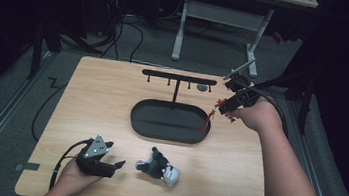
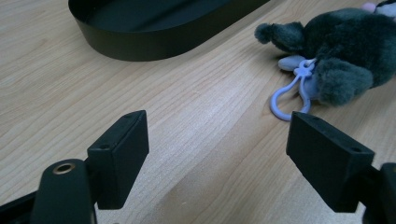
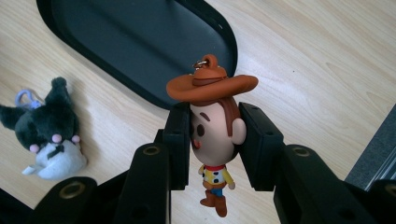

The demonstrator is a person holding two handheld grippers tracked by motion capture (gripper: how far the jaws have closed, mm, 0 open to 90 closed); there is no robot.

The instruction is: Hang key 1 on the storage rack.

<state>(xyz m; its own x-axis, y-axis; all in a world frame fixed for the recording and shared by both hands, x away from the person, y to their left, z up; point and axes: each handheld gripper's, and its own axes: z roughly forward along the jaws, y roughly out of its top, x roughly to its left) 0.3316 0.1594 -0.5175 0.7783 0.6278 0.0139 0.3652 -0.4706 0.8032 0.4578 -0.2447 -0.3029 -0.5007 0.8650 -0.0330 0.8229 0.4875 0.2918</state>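
My right gripper [image 3: 217, 140] is shut on the head of a small cowboy figure [image 3: 210, 86] with a brown hat and a metal ring on top. In the high view that gripper [image 1: 223, 105] hangs over the table just right of the black oval tray [image 1: 167, 136]. A red strip [image 1: 206, 121] dangles below it at the tray's right end. A grey and white plush toy [image 1: 159, 169] lies near the front edge. My left gripper [image 1: 115, 164] rests open just left of the plush. Between its jaws [image 2: 219, 140] is bare wood, and the plush's lilac clip [image 2: 287, 95] lies just beyond.
A black T-shaped hanger stand [image 1: 179, 77] with small hooks rises from the tray's back side. The tray's wall [image 2: 154, 44] stands ahead of the left gripper. Beyond the table are a desk frame [image 1: 222, 18] and floor cables.
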